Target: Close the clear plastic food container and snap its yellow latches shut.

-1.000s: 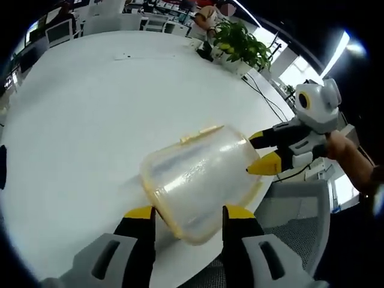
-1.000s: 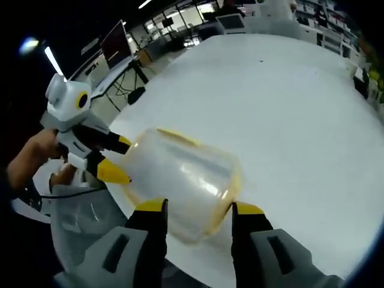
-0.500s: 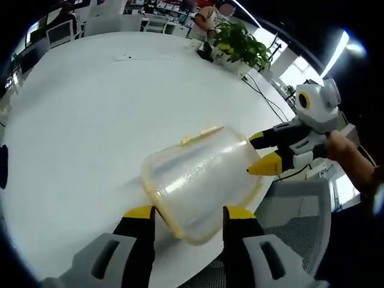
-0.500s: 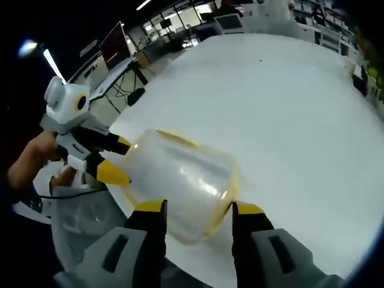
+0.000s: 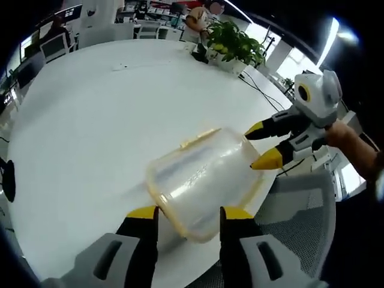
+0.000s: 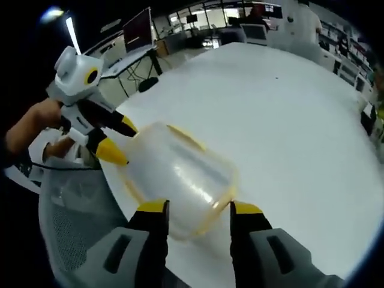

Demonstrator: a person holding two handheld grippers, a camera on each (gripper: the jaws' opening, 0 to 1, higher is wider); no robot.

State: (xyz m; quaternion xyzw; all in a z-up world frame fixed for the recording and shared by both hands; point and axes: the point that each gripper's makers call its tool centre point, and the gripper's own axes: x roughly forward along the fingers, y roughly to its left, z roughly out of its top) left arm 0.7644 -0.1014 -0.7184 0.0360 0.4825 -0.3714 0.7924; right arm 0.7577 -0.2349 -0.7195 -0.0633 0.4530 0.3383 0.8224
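Observation:
The clear plastic container (image 5: 201, 180) with its yellow rim lies on the white table (image 5: 90, 108) near its edge. A yellow latch (image 5: 201, 135) shows along its far side. My left gripper (image 5: 189, 211) is open, its yellow-tipped jaws either side of the container's near end. My right gripper (image 5: 261, 145) comes in from the right, its tips at the container's other end. In the right gripper view the container (image 6: 180, 177) lies between my open right gripper (image 6: 199, 207) and the left gripper (image 6: 120, 141), with a latch (image 6: 183, 133) on top.
A grey mesh chair (image 5: 300, 210) stands just past the table edge, beside the container; it is also in the right gripper view (image 6: 72, 216). A potted plant (image 5: 237, 42) sits at the table's far side. Desks and monitors (image 6: 138, 30) stand beyond. A hand (image 5: 354, 144) holds the right gripper.
Both views have shifted a little with the hands. The container stays between the two grippers, and both pairs of jaws keep the same spread.

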